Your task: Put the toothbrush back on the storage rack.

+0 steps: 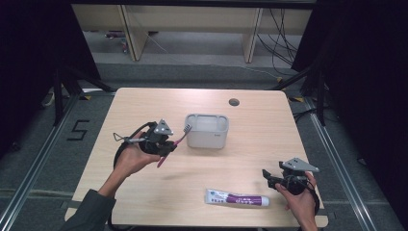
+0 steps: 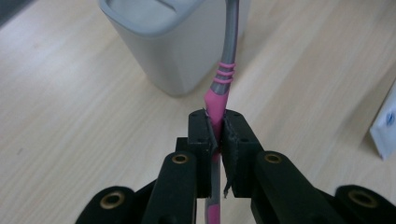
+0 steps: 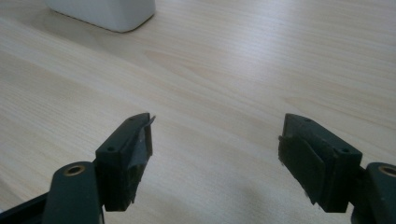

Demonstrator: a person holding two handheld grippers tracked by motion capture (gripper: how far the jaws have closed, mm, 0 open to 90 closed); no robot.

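Observation:
A pink and grey toothbrush (image 1: pixel 173 144) is clamped in my left gripper (image 1: pixel 166 146), held above the table left of the white holder cup (image 1: pixel 207 131). Its bristle head points up toward the cup's left rim. In the left gripper view the toothbrush (image 2: pixel 223 79) rises from between the shut jaws of my left gripper (image 2: pixel 216 140), close to the cup (image 2: pixel 173 37). My right gripper (image 1: pixel 268 177) hovers open at the table's right front, with nothing between its jaws (image 3: pixel 215 154). A white and purple toothpaste tube (image 1: pixel 236 198) lies flat near the front edge, left of the right gripper.
The wooden table (image 1: pixel 144 106) has a round cable hole (image 1: pixel 234 102) near its far edge. Dark curtains flank both sides. A corner of the toothpaste tube (image 2: pixel 385 126) shows at the right edge of the left gripper view. The cup's base (image 3: pixel 102 11) appears far off.

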